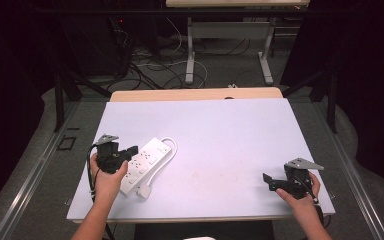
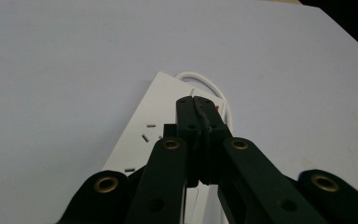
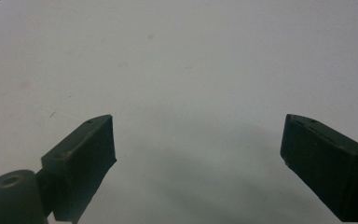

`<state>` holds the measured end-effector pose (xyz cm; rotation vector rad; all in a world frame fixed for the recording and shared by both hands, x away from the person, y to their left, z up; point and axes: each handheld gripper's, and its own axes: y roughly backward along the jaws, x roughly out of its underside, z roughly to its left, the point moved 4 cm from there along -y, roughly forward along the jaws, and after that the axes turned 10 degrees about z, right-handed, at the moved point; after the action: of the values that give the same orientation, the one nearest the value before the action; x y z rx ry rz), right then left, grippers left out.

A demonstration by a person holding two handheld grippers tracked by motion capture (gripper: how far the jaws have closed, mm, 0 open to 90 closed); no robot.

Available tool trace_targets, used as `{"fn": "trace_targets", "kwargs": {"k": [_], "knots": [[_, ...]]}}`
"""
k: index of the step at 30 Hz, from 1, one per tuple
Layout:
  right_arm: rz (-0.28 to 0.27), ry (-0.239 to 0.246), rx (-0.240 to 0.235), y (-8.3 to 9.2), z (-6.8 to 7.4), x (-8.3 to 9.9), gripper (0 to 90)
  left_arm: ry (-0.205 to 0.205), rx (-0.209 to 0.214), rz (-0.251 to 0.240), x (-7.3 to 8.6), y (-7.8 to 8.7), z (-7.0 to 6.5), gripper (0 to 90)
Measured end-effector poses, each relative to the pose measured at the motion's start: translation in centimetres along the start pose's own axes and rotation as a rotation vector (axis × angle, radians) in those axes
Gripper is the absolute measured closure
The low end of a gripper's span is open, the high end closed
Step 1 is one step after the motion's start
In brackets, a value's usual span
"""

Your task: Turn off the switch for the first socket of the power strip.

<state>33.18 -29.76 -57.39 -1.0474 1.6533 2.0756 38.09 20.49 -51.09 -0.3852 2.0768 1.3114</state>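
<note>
The table point(image 1: 220, 130) in front of you is wide and mostly bare, so you have room to work. The power strip point(image 1: 145, 162) lies at your left side, near the front edge, turned diagonally, with its white cable point(image 1: 171, 145) looping at the far end and its plug point(image 1: 144, 191) lying just beside the near end.

Your left gripper point(image 1: 130, 151) is over the strip, and in the left gripper view its jaws are pressed together with nothing between them. I think you are about to press or steady the strip. If so, come down straight on the flat top, not on the sockets or the red switch point(image 2: 217, 108), so that the strip does not slide.

Your right gripper point(image 1: 270, 181) is well apart, near the right front corner, jaws spread wide above bare table. Bring it closer only if the strip needs holding.
</note>
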Motion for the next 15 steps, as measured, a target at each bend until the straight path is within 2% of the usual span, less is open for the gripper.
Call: {"fn": "trace_targets", "kwargs": {"k": [6, 15], "knots": [[-0.003, 0.000, 0.000, 0.1, 0.0, 0.0, 9.6, 0.005, 0.016, -0.007, -0.7, -0.4, -0.7, 90.0], [-0.004, 0.003, 0.002, 0.1, -0.1, 0.0, 9.6, -0.011, 0.027, -0.004, -1.5, -1.4, -1.7, 90.0]]}}
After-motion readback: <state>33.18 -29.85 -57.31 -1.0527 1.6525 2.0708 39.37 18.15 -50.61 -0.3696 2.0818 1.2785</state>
